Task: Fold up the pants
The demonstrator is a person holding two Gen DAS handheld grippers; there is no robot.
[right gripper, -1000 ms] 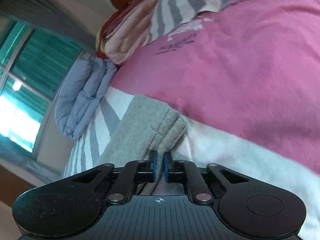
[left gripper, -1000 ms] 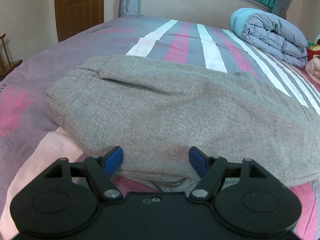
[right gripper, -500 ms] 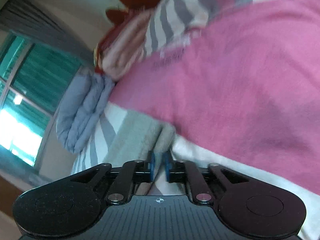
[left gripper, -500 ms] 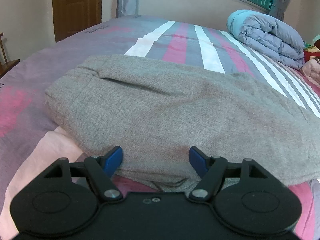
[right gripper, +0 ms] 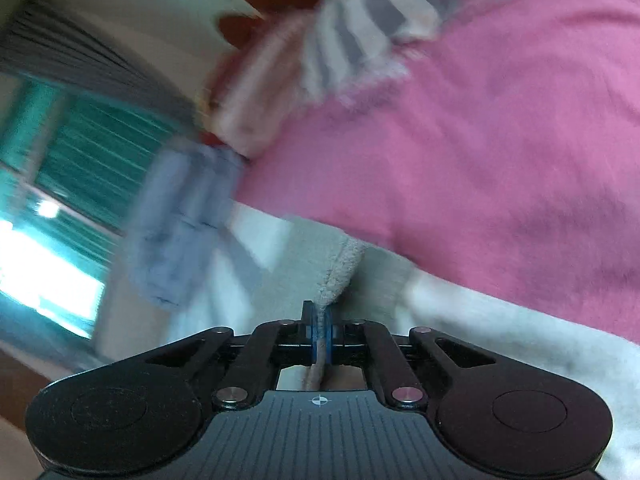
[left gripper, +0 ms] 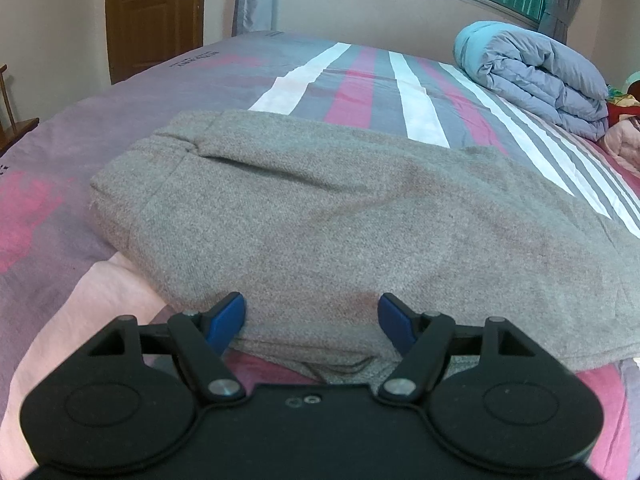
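Observation:
Grey pants (left gripper: pixel 340 208) lie folded lengthwise across the striped bed (left gripper: pixel 360 80), waistband to the left. My left gripper (left gripper: pixel 312 316) stands open at their near edge, and the fabric bulges between its blue pads (left gripper: pixel 228 316) without being pinched. In the blurred right wrist view, the pants' ribbed cuff (right gripper: pixel 340 268) runs into my right gripper (right gripper: pixel 319 320). Its jaws are closing and the pads are together on the cuff, with fabric hanging out behind them.
A rolled blue-grey duvet (left gripper: pixel 532 76) lies at the far right of the bed, with pink and red cloth beside it. A pale pink cloth (left gripper: pixel 100 300) sits under the pants' near left corner. A brown door (left gripper: pixel 156 12) and a wooden chair (left gripper: pixel 12 120) stand at the left.
The right gripper's pads parted slightly, then pinched together on the cuff, and its view rolled and blurred. The left gripper and the pants in its view stayed still.

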